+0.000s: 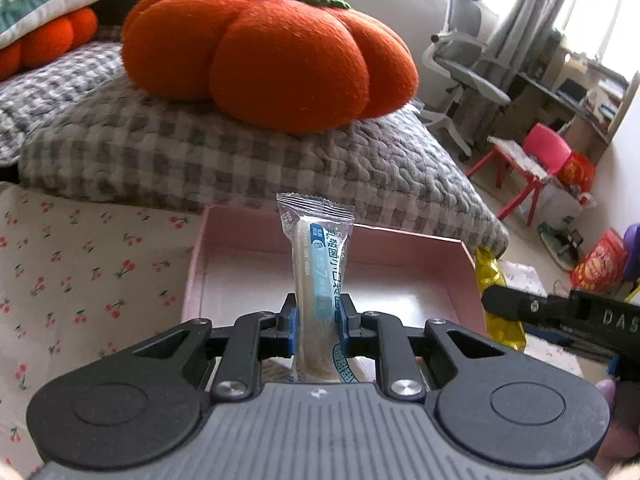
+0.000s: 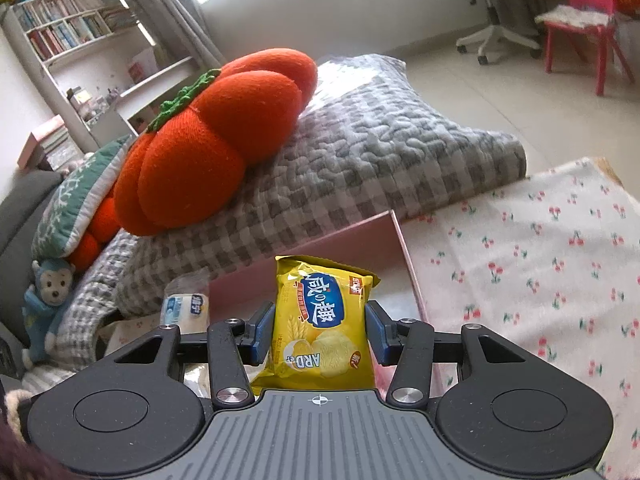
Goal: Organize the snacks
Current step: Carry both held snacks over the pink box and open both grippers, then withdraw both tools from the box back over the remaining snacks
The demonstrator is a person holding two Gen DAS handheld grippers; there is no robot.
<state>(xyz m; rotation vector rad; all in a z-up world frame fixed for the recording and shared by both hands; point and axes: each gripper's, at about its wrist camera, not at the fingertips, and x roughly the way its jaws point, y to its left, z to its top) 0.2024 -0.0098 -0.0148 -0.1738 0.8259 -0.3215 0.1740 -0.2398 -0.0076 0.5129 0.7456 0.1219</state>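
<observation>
You had your left gripper (image 1: 318, 322) tilted down toward the pink box (image 1: 404, 242), its jaws clamped tight on a clear-wrapped snack bar (image 1: 316, 264) with a blue stripe down its side. The bar stood nearly upright between the blue pads, its crimped top end poking up above the box's far wall, and the open inside of the box lay just beyond your fingertips. Your right gripper (image 2: 318, 330) was angled down the same way and came at the box from the other side; its jaws were closed on a yellow cracker packet (image 2: 322, 320), gripped across its width, the printed face turned up toward the camera. In the left wrist view that packet showed as a gold strip (image 1: 496, 300) just outside the box's right wall, with the right gripper's black finger (image 1: 516, 306) beside it. From the right wrist view, the box's pink wall (image 2: 304, 264) rose right behind the packet, and a second clear-wrapped snack (image 2: 186, 308) sat to the left of the box. The box rested on a cherry-print cloth (image 1: 80, 264), with a grey checked blanket (image 1: 224, 160) behind it and an orange pumpkin cushion (image 1: 268, 52) on top of that blanket.
</observation>
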